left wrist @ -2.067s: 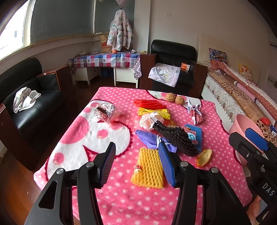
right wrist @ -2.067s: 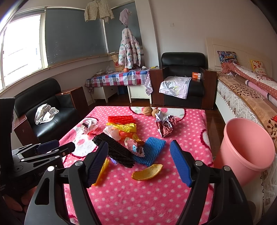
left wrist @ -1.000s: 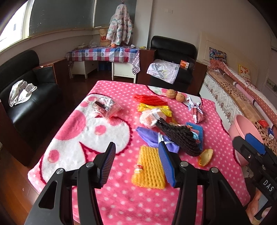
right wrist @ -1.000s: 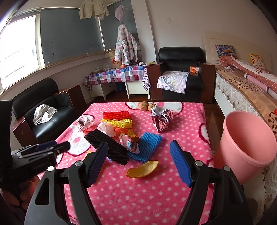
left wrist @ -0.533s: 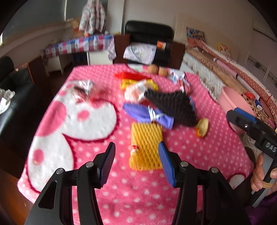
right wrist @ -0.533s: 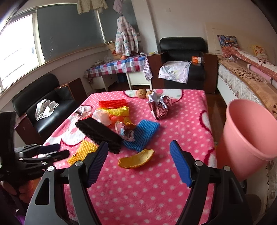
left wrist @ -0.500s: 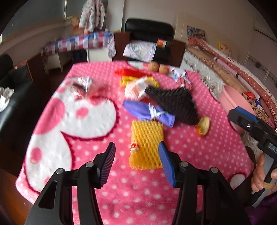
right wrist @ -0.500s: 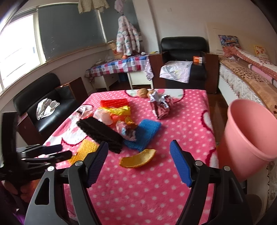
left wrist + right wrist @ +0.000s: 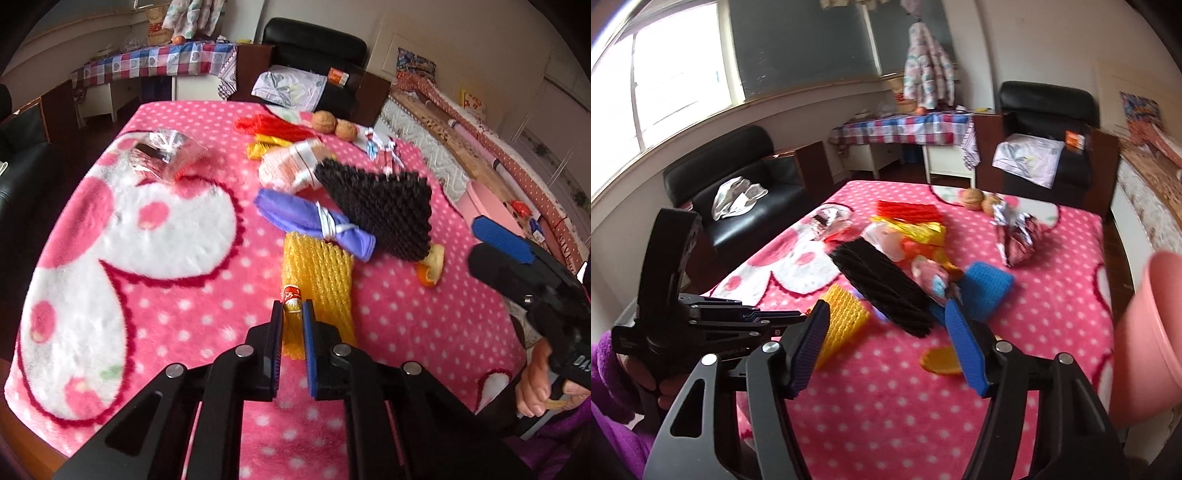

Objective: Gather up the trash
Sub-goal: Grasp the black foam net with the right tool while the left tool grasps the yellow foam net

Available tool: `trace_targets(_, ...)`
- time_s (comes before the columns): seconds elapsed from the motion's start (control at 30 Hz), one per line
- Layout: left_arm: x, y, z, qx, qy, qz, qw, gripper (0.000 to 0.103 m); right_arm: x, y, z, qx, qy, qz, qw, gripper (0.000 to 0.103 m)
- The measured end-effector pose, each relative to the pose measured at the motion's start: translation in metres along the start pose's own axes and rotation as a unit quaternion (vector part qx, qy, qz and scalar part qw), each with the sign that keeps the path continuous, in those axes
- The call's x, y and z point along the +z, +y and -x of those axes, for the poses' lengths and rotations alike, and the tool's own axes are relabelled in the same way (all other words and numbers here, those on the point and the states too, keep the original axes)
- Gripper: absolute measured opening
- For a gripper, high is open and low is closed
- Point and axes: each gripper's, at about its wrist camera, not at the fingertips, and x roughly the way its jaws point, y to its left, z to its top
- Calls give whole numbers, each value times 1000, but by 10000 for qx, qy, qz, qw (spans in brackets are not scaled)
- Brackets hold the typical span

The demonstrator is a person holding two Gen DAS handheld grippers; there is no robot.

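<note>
The bench [image 9: 155,280], under a pink polka-dot blanket, carried the scattered trash, and the pink bin [image 9: 1148,332] stood off its right edge. Among the litter lay a black foam net [image 9: 384,210], a purple wrapper [image 9: 314,221], a blue foam net [image 9: 988,290], an orange peel [image 9: 940,360] and, nearest the person, a yellow foam fruit net [image 9: 317,273].

The left tool [image 9: 292,314] had its jaws nearly together at the near left edge of that yellow net, beside its small red label [image 9: 291,294]. They had just been closing, with the net's edge and label between them, and appeared to pinch it. The right tool [image 9: 882,343] hung wide and empty over the peel and the black net, its jaws having just closed a little with nothing between them.

To do this step well, the left tool should probably confirm a firm bite on the springy mesh before lifting, raise it straight so it does not drag the purple wrapper touching its far end, then carry it across to the bin.

Compared with a second earlier, the left tool's jaws, then wide, had narrowed, and it had dipped closer to the net; the right tool had swung left.
</note>
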Motion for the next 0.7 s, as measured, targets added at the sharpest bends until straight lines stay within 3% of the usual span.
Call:
trace_targets(0.2,3,13,20,47,-187,146,9997,9,12,14,-22,65,119,273,9995,53)
trace_targets(0.43,7,19,43,78,-434,239,9987,9,14,11,-37,210,372,172,9989,13)
trace_targets(0.7,18,12,66,35,-705,143,9974,9,28,3,3,641,-59,-50,9979,11)
